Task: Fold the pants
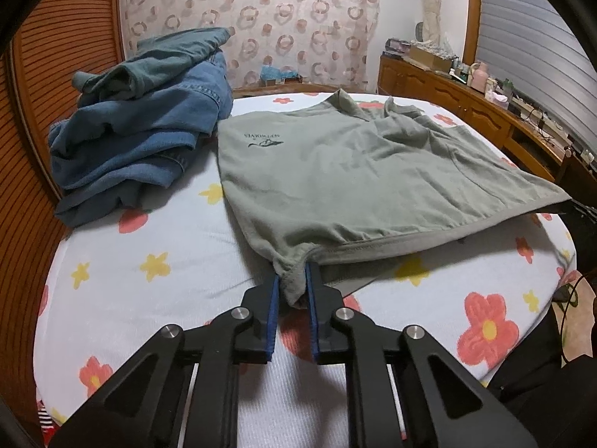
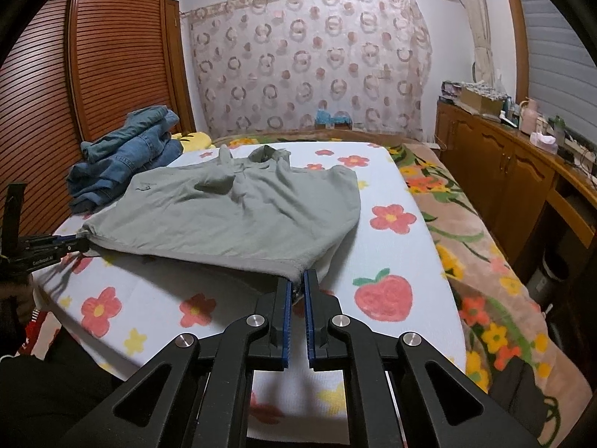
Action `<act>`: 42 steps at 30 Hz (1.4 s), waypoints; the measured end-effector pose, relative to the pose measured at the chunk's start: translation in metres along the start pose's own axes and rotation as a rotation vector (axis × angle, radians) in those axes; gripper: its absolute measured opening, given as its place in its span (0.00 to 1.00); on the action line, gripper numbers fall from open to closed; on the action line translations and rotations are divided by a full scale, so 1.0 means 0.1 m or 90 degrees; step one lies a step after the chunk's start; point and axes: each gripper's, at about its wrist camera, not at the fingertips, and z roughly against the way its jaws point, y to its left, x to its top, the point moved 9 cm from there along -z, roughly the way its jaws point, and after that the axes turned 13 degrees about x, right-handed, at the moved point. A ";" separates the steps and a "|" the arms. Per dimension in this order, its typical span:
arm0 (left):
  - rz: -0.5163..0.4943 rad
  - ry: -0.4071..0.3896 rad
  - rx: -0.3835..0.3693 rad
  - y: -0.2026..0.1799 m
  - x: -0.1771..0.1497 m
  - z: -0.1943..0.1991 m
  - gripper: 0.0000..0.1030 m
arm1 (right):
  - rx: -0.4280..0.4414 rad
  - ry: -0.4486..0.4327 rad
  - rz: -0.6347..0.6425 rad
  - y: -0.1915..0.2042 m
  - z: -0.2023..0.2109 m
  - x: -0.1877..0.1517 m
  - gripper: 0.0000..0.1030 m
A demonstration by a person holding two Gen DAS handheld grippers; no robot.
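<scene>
While both grippers bite the near hem of the grey-green garment [image 1: 335, 171], the cloth lies spread across the flowered bed [image 1: 149, 261], its far end with the drawstring waist pointing toward the curtain [image 2: 309, 63]. The left gripper [image 1: 293, 287] has its jaws closed on the bunched left corner, a wad of fabric pinched between the blue pads [image 1: 271, 310]. The right gripper [image 2: 297, 287] has its jaws closed on the opposite corner (only a thin edge of cloth shows between them). Holding both corners at once keeps the hem taut and slightly raised off the sheet, so the near edge can probably be carried over as one straight line instead of sagging in the middle. A heap of denim clothes [image 1: 141, 127] sits at the far left of the bed, touching or just beside the garment's edge, likely waiting its turn. Judging by the flat spread, the fold itself is not yet made.
</scene>
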 end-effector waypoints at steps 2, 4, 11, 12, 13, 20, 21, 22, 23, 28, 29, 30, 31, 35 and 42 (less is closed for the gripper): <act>0.000 -0.005 -0.001 0.01 0.01 0.03 0.13 | -0.001 0.000 0.001 -0.01 -0.01 -0.03 0.06; 0.002 -0.009 -0.004 0.01 0.02 0.07 0.12 | 0.000 0.001 0.000 -0.01 -0.01 -0.03 0.06; 0.016 -0.035 -0.028 0.04 0.08 0.30 0.11 | -0.006 0.009 0.000 -0.02 0.02 -0.02 0.05; 0.016 -0.036 -0.031 0.03 0.09 0.32 0.11 | -0.007 0.010 -0.001 -0.01 0.03 0.00 0.05; 0.015 -0.039 -0.033 0.03 0.10 0.36 0.11 | -0.007 0.010 -0.003 -0.01 0.05 0.01 0.05; 0.002 -0.065 -0.044 -0.03 0.17 0.64 0.10 | -0.010 0.001 -0.006 0.02 0.16 0.09 0.05; -0.001 -0.066 -0.046 -0.04 0.16 0.67 0.10 | -0.011 -0.001 -0.004 0.03 0.17 0.11 0.05; -0.004 -0.065 -0.048 -0.05 0.15 0.72 0.10 | -0.012 -0.004 -0.003 0.03 0.20 0.12 0.05; -0.004 -0.064 -0.050 -0.04 0.13 0.75 0.10 | -0.013 -0.005 -0.001 0.03 0.22 0.12 0.05; -0.016 -0.053 -0.057 -0.08 0.09 0.80 0.10 | -0.014 -0.007 0.001 0.03 0.24 0.12 0.05; -0.016 -0.051 -0.058 -0.08 0.09 0.80 0.10 | -0.014 -0.007 0.001 0.02 0.25 0.12 0.05; -0.014 -0.051 -0.058 -0.08 0.09 0.80 0.10 | -0.014 -0.006 0.001 0.02 0.23 0.11 0.05; -0.013 -0.050 -0.060 -0.07 0.09 0.80 0.10 | -0.012 -0.006 0.001 0.03 0.21 0.11 0.05; -0.008 -0.048 -0.057 -0.05 0.10 0.82 0.16 | -0.007 -0.009 0.000 0.02 0.21 0.12 0.05; 0.010 -0.055 -0.032 0.07 0.11 0.80 0.46 | 0.002 -0.010 0.009 0.07 0.11 0.20 0.05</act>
